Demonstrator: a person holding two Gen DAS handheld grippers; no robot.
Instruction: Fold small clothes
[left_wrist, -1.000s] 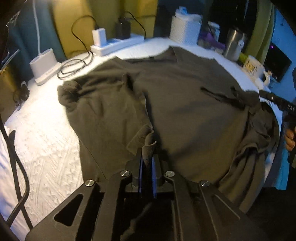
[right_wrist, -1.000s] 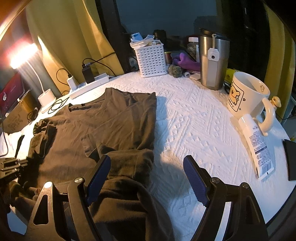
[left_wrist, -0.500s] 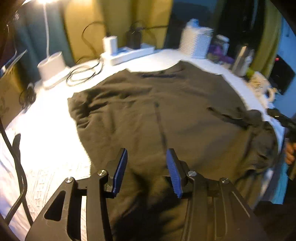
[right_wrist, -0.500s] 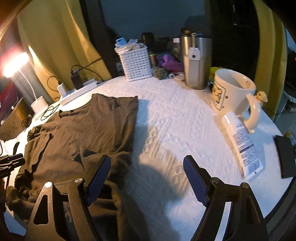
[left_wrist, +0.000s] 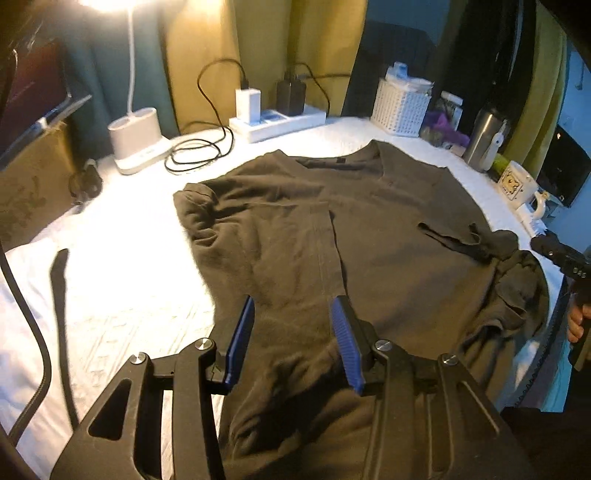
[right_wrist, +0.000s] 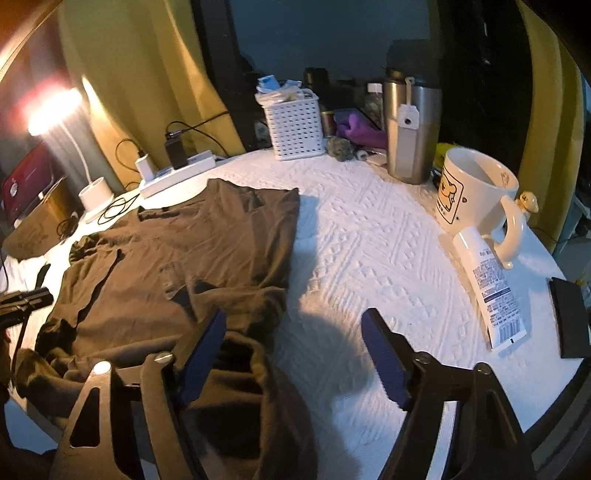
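Left wrist view: a dark olive, soft knit shirt (left_wrist: 369, 236) lies spread on the round table (left_wrist: 122, 295) with its white embossed cover. The left hand-held gripper (left_wrist: 293, 328) hovers above the shirt's hem, blue ribbed pads spread, empty.

Right wrist view: the right hand-held gripper (right_wrist: 293, 354) is spread wide beside the shirt's (right_wrist: 192, 251) bunched edge, holding nothing. A cream ceramic mug (right_wrist: 476, 192) stands well right of the shirt.

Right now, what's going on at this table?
A person is folding a dark olive-brown T-shirt on a white textured tablecloth, one handheld tool in each hand. The left tool hovers open over the shirt's lower part, gripping nothing. The right tool is also open, at the shirt's bunched right side. One side is folded over; the hem is still rumpled.
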